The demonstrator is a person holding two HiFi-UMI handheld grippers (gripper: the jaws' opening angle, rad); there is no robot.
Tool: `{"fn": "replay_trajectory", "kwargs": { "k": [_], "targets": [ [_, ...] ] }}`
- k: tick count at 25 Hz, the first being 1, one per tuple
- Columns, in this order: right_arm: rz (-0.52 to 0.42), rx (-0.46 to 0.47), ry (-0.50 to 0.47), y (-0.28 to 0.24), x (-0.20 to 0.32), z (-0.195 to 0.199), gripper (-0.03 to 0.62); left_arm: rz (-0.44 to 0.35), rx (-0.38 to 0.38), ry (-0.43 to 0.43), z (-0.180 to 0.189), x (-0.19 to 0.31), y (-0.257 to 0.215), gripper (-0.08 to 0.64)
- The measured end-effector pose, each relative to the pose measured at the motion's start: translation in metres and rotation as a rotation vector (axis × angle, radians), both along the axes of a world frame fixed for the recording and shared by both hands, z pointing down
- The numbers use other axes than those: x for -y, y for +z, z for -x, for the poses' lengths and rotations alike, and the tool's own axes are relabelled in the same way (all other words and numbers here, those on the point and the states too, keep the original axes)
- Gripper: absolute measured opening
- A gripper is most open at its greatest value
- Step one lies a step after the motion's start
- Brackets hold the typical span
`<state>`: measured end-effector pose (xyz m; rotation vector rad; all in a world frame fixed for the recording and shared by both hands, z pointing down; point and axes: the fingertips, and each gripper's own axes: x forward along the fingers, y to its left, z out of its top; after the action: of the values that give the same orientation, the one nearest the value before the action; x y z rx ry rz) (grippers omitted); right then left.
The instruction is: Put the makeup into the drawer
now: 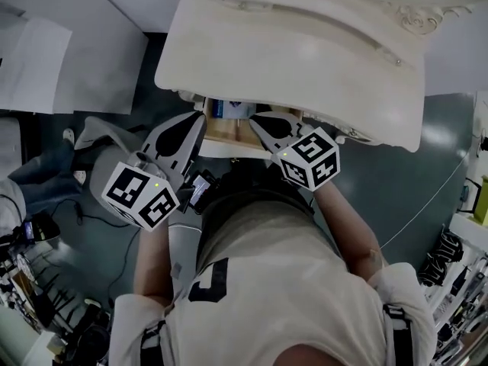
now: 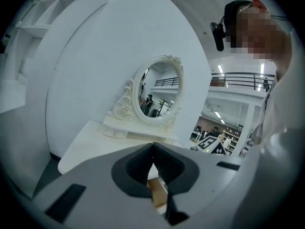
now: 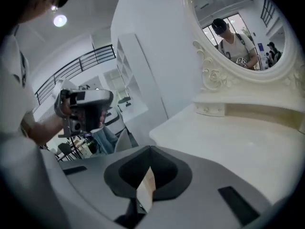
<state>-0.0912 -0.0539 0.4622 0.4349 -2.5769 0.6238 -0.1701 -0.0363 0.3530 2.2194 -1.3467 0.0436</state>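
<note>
From above, a wooden drawer point(image 1: 229, 134) stands pulled out under the front edge of a white dressing table point(image 1: 305, 59). A white and blue makeup item point(image 1: 229, 109) lies at the drawer's back, half hidden by the tabletop. My left gripper point(image 1: 200, 122) hangs at the drawer's left front and my right gripper point(image 1: 258, 118) at its right front, both above it. In the left gripper view the left gripper point(image 2: 152, 145) is shut on nothing, with drawer wood point(image 2: 158, 191) showing below the tips. The right gripper point(image 3: 150, 148) is likewise shut and empty.
An oval mirror point(image 2: 157, 94) in an ornate white frame stands at the back of the tabletop point(image 3: 238, 142). A white wall is behind it. The floor point(image 1: 396, 181) around the table is dark, with cables and clutter along both sides. The person's body fills the near side.
</note>
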Motion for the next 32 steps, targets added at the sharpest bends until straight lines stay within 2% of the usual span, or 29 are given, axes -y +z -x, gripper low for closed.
{"fn": "replay_trajectory", "kwargs": {
  "k": [4,11,22,32],
  "targets": [
    [-0.002,0.085,-0.019,-0.031,-0.004,0.001,0.028,-0.012,0.005,0.042,-0.021,-0.003,-0.005,0.057],
    [-0.050,0.125,-0.015,-0.060,-0.009,-0.019,0.028,-0.036,0.017,0.099,-0.056,-0.007,-0.014,0.058],
    [-0.077,0.173,0.040,-0.093,-0.027,-0.088,0.028,-0.076,0.033,0.208,-0.138,-0.029,-0.034,0.057],
    [-0.068,0.251,0.057,-0.108,-0.041,-0.145,0.028,-0.072,0.096,0.107,-0.174,-0.054,-0.035,0.057]
  ]
}}
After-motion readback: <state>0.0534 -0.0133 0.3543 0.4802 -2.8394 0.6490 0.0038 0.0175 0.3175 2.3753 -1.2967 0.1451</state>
